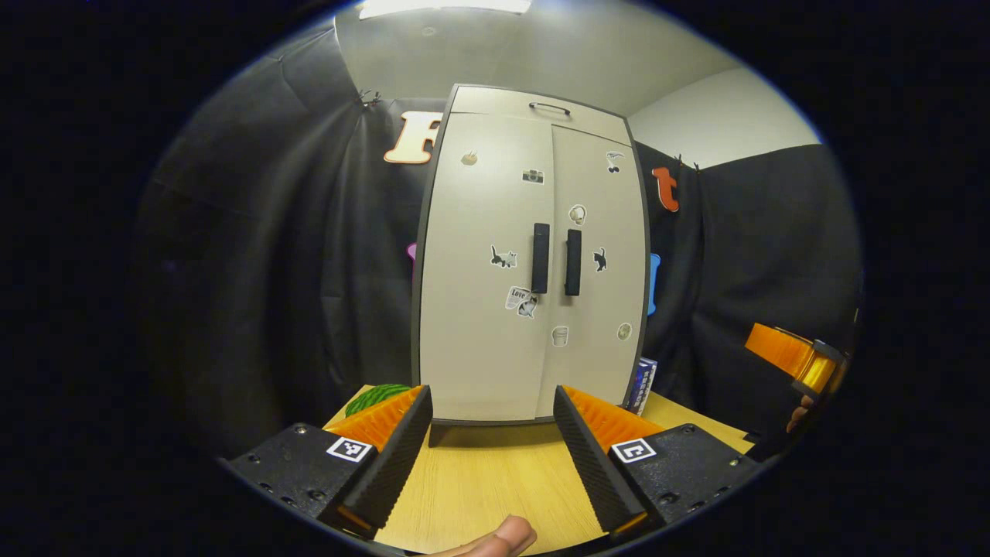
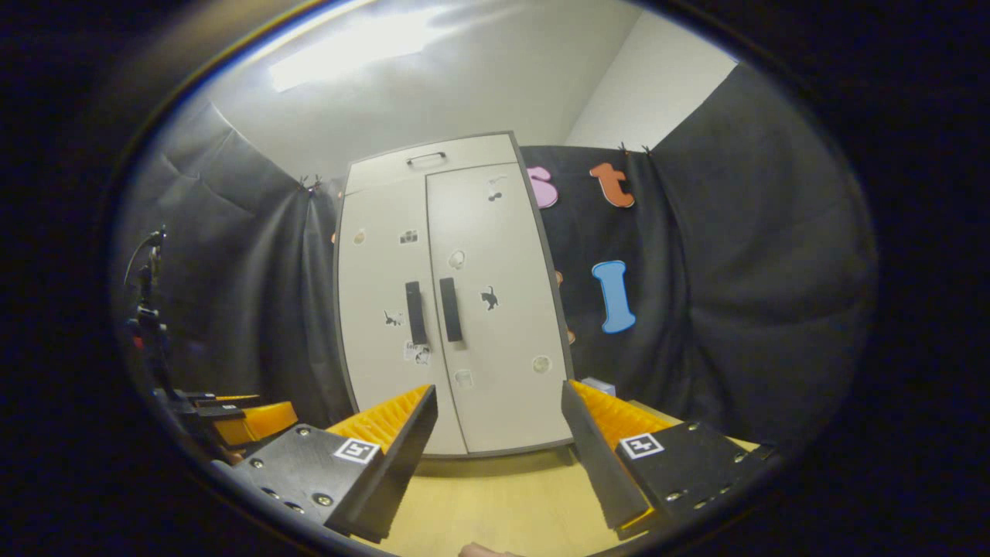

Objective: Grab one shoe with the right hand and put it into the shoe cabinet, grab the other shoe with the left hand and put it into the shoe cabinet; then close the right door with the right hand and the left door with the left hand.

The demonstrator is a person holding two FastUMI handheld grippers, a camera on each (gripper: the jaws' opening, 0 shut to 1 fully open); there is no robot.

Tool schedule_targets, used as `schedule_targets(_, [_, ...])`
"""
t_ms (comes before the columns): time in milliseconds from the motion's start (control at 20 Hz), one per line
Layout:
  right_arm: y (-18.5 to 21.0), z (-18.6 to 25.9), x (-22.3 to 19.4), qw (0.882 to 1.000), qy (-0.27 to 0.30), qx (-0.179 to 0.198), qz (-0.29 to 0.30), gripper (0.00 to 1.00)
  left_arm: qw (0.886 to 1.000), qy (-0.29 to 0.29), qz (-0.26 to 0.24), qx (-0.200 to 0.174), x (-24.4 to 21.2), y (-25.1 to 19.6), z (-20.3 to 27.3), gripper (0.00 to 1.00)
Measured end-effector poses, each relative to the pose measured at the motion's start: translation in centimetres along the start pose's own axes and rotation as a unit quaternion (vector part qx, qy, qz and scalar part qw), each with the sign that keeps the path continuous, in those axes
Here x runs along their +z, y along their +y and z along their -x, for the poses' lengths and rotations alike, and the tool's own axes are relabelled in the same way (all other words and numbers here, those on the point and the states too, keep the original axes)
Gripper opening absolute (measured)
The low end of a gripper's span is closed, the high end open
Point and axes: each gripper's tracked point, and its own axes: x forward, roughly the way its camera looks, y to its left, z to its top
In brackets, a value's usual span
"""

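The shoe cabinet [image 1: 530, 255] stands upright on the light wooden table [image 1: 495, 472], pale grey with a dark frame, and both of its doors are closed. The left door [image 1: 483, 263] and the right door [image 1: 595, 255] meet at the middle, where two black vertical handles [image 1: 541, 257] sit side by side, one on each door. Small stickers are scattered over both door fronts, among them little black cats and a camera. Above the doors runs a shallow top panel with a thin metal pull [image 1: 550, 107]. No shoe is visible outside the cabinet.

In the left gripper view, the left gripper [image 1: 493, 433] is held in front of the cabinet's foot, its two fingers spread wide apart with nothing between them but bare table. A fingertip [image 1: 503, 538] of the person's hand shows below the fingers. To the left of the cabinet's base lies a green, striped object [image 1: 377, 397], partly hidden behind the left finger. To the right of the base stands a small blue and white box [image 1: 642, 384]. Farther right of the cabinet, the right gripper [image 1: 797, 360] is seen at the edge, too cut off to judge from here.

In the right gripper view, the right gripper [image 2: 499, 437] also faces the cabinet [image 2: 452, 294], its fingers wide apart and holding nothing. Left of the cabinet, low down, part of the left gripper [image 2: 247, 422] shows.
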Motion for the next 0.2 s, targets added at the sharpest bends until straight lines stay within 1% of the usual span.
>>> schedule_targets(100, [0.32, 0.15, -0.04, 1.0, -0.004, 0.004, 0.004, 0.96, 1.0, -0.01, -0.005, 0.013, 0.51, 0.63, 0.1, 0.96])
schedule_targets(200, [0.5, 0.31, -0.51, 1.0, -0.001, 0.008, 0.004, 0.96, 1.0, -0.018, -0.001, 0.016, 0.81, 0.57, 0.14, 0.96])
